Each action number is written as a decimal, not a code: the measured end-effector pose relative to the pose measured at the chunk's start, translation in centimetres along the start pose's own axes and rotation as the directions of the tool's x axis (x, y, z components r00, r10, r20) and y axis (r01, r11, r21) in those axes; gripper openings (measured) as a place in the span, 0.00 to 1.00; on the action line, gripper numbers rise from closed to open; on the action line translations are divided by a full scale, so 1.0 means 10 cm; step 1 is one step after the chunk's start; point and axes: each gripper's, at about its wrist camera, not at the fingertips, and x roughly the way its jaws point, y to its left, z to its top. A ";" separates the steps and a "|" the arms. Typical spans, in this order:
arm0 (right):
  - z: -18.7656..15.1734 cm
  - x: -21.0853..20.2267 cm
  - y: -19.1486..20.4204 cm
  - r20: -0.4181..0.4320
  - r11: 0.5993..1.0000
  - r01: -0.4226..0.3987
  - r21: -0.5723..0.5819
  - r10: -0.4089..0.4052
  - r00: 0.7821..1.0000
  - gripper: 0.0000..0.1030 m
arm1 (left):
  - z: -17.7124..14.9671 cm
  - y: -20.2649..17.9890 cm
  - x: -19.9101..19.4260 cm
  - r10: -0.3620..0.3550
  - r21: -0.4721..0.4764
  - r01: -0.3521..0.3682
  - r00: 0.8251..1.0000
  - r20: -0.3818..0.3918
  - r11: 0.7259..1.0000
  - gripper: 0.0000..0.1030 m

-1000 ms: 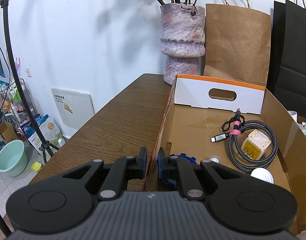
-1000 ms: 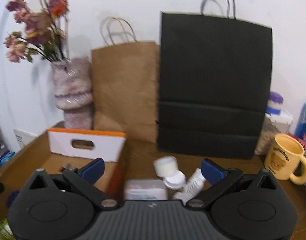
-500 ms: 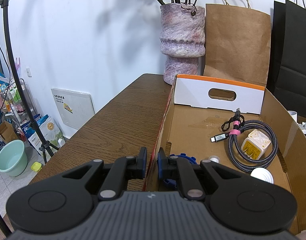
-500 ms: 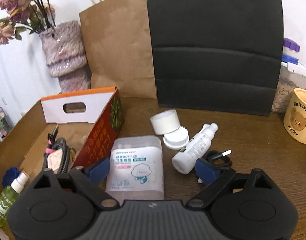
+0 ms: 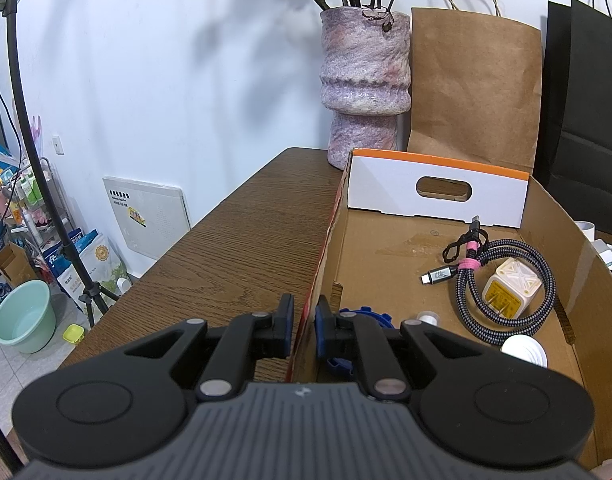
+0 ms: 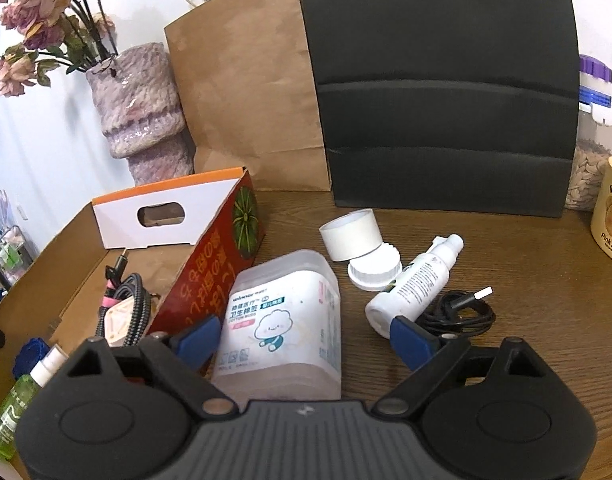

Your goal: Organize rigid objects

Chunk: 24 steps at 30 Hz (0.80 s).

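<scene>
My left gripper (image 5: 304, 322) is shut on the left wall of the cardboard box (image 5: 325, 256), one finger on each side. The box holds a braided cable (image 5: 505, 280), a cream charger plug (image 5: 511, 294), a white cap (image 5: 523, 352), a blue object (image 5: 365, 316) and a green spray bottle (image 6: 14, 404). My right gripper (image 6: 302, 340) is open, its fingers on either side of a translucent cotton-swab box (image 6: 284, 320) on the table. To its right lie a white spray bottle (image 6: 417, 280), a white cup and lid (image 6: 355, 240) and a black cable (image 6: 461, 312).
A stone vase with dried flowers (image 5: 363, 80), a brown paper bag (image 6: 250, 92) and a black paper bag (image 6: 441, 92) stand along the wall behind. A bear mug (image 6: 611, 220) is at the far right. The table's left edge (image 5: 178, 248) drops to the floor.
My right gripper has tilted down and moved toward the cotton-swab box, which now sits between its open fingers. My left gripper has stayed put, holding the box wall.
</scene>
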 end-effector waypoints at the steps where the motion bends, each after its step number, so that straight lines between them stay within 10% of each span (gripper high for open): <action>1: 0.01 -0.01 0.00 0.002 1.000 0.010 -0.001 -0.010 1.000 0.86 | 0.00 0.00 0.00 0.000 0.000 0.000 1.000 0.000 1.000 0.11; 24: -0.06 0.08 -0.02 -0.014 0.999 0.041 -0.002 -0.041 0.999 0.63 | 0.00 0.00 0.00 0.001 0.001 -0.001 1.000 0.001 1.000 0.11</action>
